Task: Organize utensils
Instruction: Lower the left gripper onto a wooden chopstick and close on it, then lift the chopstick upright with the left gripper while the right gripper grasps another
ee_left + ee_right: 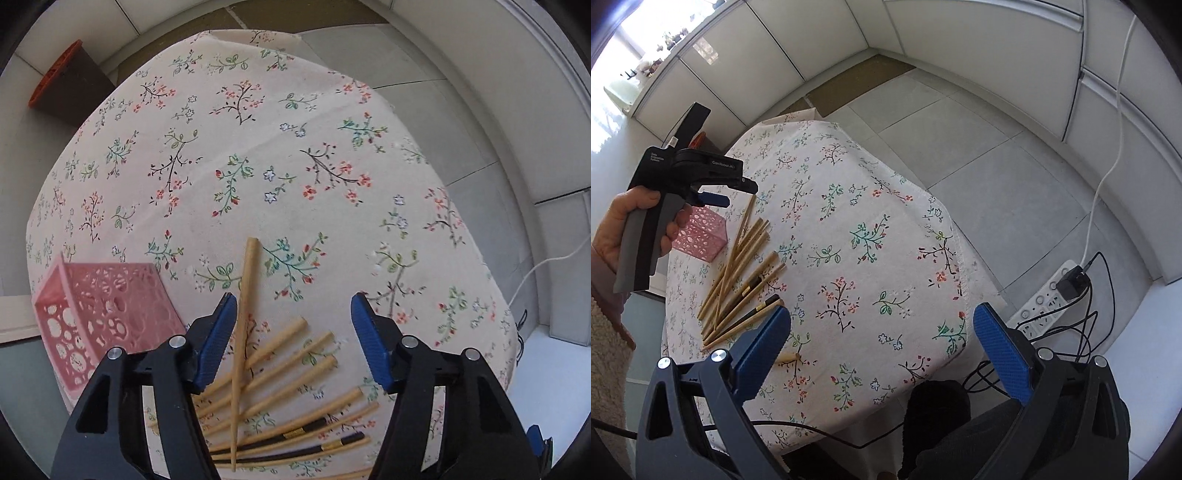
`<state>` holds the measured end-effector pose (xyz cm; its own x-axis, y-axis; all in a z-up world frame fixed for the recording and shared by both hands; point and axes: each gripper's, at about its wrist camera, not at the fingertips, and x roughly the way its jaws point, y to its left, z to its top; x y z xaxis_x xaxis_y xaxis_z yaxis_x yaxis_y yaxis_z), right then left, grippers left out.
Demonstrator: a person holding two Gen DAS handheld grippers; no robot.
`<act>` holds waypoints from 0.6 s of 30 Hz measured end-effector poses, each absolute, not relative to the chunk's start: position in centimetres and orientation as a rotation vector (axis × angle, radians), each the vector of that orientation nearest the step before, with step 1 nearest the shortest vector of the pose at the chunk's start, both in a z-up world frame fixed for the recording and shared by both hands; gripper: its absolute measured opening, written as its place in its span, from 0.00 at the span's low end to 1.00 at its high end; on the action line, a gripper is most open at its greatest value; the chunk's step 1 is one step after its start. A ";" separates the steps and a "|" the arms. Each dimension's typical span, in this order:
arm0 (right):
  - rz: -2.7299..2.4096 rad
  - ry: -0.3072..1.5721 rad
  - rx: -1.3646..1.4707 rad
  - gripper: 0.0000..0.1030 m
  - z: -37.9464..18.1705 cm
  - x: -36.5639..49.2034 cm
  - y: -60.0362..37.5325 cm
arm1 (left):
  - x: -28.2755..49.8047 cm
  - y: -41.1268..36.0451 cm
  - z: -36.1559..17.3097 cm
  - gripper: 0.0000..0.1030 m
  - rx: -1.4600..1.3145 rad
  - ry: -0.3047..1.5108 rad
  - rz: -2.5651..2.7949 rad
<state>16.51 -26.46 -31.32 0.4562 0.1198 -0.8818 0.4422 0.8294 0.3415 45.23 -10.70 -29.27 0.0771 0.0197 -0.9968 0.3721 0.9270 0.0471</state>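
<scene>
The chopsticks [280, 398] are seen fanned in a loose heap near the left edge of the table [258, 147], most of them pale wood, two dark with gold bands. One long chopstick [242, 339] is laid across the others, its blunt end pointing toward the table's middle. They are judged light, stiff and smooth, so rolling and slipping are to be expected; a pinch across the thicker end or mid-shaft would be favoured, one or two at a time. The crossing stick is probably best lifted first, being on top. Just beside the heap, at the left edge, the pink basket [103, 314] is found, apparently tipped on its side, though the fisheye makes that hard to confirm. The left gripper [293, 321] is held above the heap with jaws spread wide, nothing grasped. The right gripper [881, 339] is held off toward the near edge, jaws likewise released and empty.
</scene>
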 end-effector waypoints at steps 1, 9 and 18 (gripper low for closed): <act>-0.216 1.102 0.597 0.94 -31.6 16.6 -26.7 | 45.7 -10.6 -29.7 0.58 0.327 1.482 -0.263; -0.229 1.125 0.609 0.94 -32.3 17.2 -26.9 | 48.4 -9.2 -32.6 0.47 0.345 1.543 -0.215; -0.168 1.147 0.723 0.91 -32.5 17.8 -25.6 | 48.4 -7.5 -32.8 0.06 0.286 1.513 -0.267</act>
